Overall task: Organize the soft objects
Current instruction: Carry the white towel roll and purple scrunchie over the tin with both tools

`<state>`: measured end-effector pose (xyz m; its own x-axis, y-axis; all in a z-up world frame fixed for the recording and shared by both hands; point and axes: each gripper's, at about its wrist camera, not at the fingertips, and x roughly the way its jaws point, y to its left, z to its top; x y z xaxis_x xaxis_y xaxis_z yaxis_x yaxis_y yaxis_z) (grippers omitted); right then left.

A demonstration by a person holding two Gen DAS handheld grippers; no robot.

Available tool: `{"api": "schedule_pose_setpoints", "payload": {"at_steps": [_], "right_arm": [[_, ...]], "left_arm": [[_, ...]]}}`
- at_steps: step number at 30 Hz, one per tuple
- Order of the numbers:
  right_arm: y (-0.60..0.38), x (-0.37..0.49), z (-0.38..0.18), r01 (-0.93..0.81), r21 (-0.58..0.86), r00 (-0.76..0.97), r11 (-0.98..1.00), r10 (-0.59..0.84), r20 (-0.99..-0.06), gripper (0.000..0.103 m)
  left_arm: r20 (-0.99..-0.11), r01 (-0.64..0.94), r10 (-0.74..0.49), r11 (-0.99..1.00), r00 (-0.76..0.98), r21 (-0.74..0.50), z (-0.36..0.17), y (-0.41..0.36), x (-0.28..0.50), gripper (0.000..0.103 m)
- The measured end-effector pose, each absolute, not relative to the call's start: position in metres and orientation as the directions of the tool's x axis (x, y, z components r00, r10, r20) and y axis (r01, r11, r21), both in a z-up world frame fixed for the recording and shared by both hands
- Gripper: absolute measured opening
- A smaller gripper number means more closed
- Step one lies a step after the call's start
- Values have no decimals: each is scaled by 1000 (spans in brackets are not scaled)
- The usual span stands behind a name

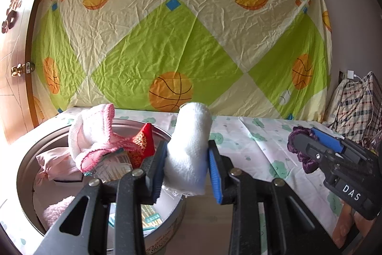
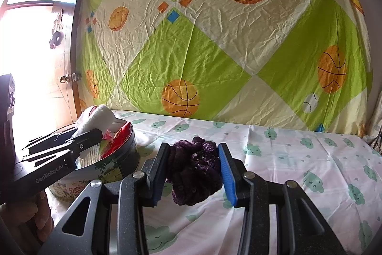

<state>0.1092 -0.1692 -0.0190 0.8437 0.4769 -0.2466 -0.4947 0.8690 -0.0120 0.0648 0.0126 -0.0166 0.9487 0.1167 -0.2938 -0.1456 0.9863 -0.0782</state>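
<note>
Stretched across the wall behind the bed hangs a green-and-cream sheet (image 1: 181,35) printed with basketballs and leaves, and the bed itself wears a white bedsheet (image 2: 298,159) dotted with little green clouds.

From the left wrist view, the left hand-held gripper (image 1: 187,161) is closed on a rolled white cloth (image 1: 188,147), which stands nearly upright between the two blue-padded fingers, just beside the right rim of the round metal tin (image 1: 28,164). Inside the tin lie a pink-and-white knitted cloth (image 1: 93,135) draped over the pile, a red pouch with gold pattern (image 1: 143,142) behind it, a pale pink drawstring pouch (image 1: 57,164) against the left wall of the tin, a fluffy pink item (image 1: 56,209) near the front wall, and a printed packet (image 1: 114,164) whose kind cannot be told.

From the right wrist view, the right hand-held gripper (image 2: 193,166) clamps a dark purple scrunchie (image 2: 195,171) between its fingers, raised over the bedsheet to the right of the tin (image 2: 119,157). The tin's side shows a printed picture and lettering.

Left of the tin stands a wooden door (image 1: 14,63) with a brass knob. Far right of the tin, a plaid bag (image 1: 358,106) leans by the wall, with a white charger (image 1: 351,74) plugged in above it.
</note>
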Motion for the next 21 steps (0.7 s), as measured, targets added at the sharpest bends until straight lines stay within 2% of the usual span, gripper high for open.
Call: {"api": "schedule_pose_setpoints", "payload": {"at_steps": [21], "right_arm": [[-147,102,-23,-547,-1,811,837,529,-249,44]], "left_arm": [[-277,-164,133,982,952,-92,-17,30,54,32]]}}
